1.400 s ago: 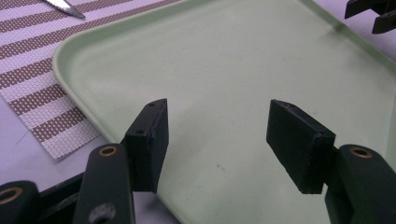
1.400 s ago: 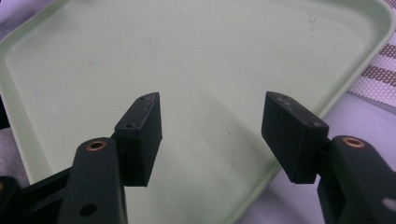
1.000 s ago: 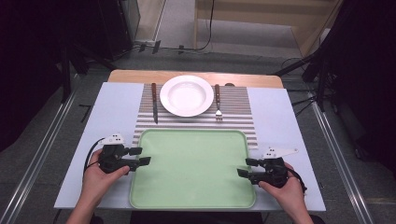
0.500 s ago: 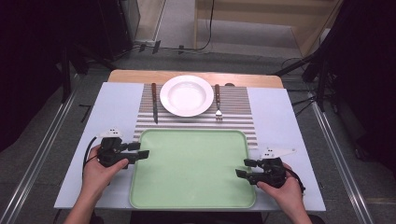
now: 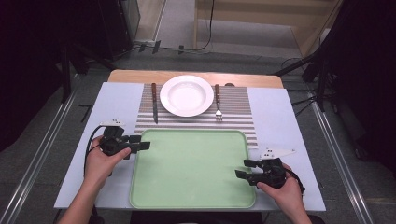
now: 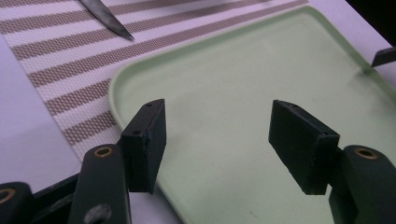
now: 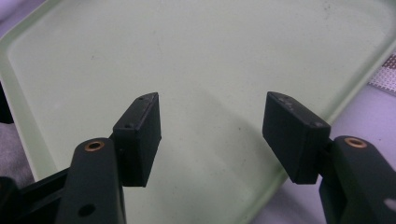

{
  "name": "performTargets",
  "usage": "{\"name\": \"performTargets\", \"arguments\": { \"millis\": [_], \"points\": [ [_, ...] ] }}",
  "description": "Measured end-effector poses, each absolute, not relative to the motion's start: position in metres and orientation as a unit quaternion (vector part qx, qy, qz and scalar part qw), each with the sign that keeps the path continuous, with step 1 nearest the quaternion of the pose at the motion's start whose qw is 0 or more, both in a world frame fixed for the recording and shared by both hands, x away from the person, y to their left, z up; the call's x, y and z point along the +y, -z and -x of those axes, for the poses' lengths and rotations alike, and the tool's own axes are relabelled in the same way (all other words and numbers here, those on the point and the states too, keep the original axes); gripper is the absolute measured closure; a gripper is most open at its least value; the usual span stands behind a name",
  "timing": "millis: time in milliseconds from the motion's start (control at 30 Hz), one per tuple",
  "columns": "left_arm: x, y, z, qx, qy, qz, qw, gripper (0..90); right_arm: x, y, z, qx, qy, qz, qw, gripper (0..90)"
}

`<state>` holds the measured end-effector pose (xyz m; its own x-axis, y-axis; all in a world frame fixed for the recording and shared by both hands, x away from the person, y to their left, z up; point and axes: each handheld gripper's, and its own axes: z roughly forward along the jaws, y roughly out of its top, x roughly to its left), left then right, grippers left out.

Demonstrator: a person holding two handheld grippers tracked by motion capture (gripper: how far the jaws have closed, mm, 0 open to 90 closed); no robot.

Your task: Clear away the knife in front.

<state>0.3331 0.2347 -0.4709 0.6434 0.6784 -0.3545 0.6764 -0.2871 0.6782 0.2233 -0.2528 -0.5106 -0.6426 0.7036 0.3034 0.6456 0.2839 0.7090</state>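
Observation:
An empty pale green tray [image 5: 191,168] lies at the near middle of the table. My left gripper [image 5: 142,145] hovers at the tray's left edge, pointing right, jaws wide apart with nothing between them. In the left gripper view, the left gripper [image 6: 219,135] straddles the rim of the tray [image 6: 243,70]. My right gripper [image 5: 243,169] sits over the tray's near right part, pointing left. In its own view the right gripper [image 7: 212,135] stands open above the bare tray [image 7: 210,51].
Beyond the tray, a striped placemat [image 5: 238,116] carries a white plate [image 5: 187,95], a knife [image 5: 154,101] to its left and a fork [image 5: 217,101] to its right. The knife tip [image 6: 105,18] shows in the left gripper view. The white tabletop [image 5: 280,121] flanks both sides.
My left gripper has slid away from me along the tray's left edge, toward the placemat. The right gripper has stayed where it was. Both remain open.

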Motion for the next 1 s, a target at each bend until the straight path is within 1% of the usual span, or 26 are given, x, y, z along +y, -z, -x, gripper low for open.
{"name": "performTargets", "arguments": {
  "millis": [300,833,1000],
  "points": [
    [0.227,0.456,-0.354,0.427,-0.006,-0.802,0.418,36.2,-0.252,0.511,-0.224,0.8,-0.427,-0.42,0.028,36.4],
    [0.215,0.446,-0.383,0.43,-0.024,-0.805,0.408,36.3,-0.253,0.512,-0.224,0.796,-0.428,-0.427,0.022,36.2],
    [0.21,0.442,-0.397,0.431,-0.029,-0.803,0.41,36.3,-0.253,0.512,-0.225,0.795,-0.428,-0.428,0.02,35.2]
  ]
}}
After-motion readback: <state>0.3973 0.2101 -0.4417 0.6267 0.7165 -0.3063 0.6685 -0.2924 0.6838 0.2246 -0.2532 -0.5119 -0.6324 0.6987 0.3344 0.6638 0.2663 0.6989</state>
